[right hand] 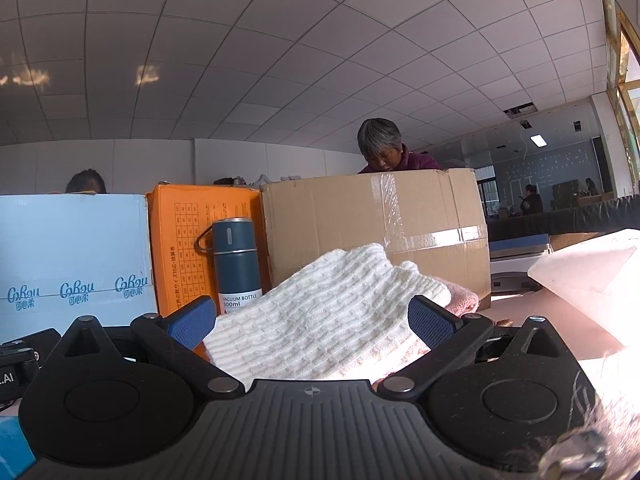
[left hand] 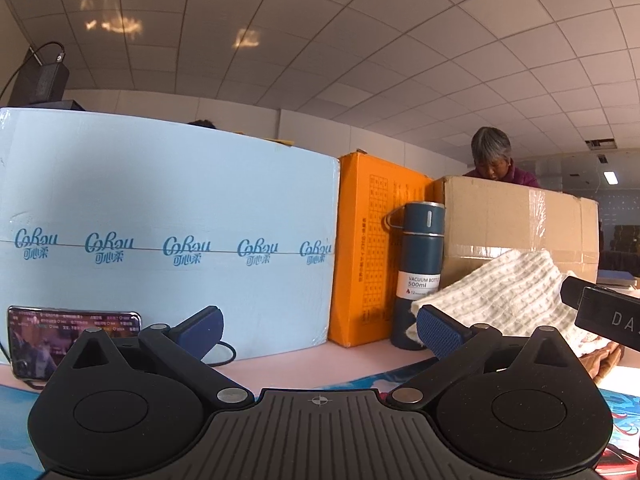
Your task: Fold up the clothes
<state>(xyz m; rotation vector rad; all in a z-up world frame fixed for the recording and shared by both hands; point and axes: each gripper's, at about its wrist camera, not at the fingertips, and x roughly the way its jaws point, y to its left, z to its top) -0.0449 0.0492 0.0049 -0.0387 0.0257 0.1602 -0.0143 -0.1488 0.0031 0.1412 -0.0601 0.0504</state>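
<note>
The left gripper (left hand: 318,330) has its jaws wide open and holds nothing. It sits low over the surface (left hand: 304,364), looking at a big light blue box (left hand: 168,220). A phone (left hand: 74,330) leans against that box. Next to the blue box stand an orange box (left hand: 368,248), a dark blue bottle (left hand: 418,264) and a brown box (left hand: 520,224). The white knit cloth (left hand: 504,296) lies in a heap in front of the brown box, to the right of the left gripper. The right gripper (right hand: 312,322) also has its jaws wide open and grips nothing. The white knit cloth (right hand: 320,320) shows between its 2 blue fingers (right hand: 434,322), but I cannot tell if they touch it. A pink cloth (right hand: 466,300) peeks out just behind the white one. A person (right hand: 384,148) stands behind the brown box (right hand: 376,232).
</note>
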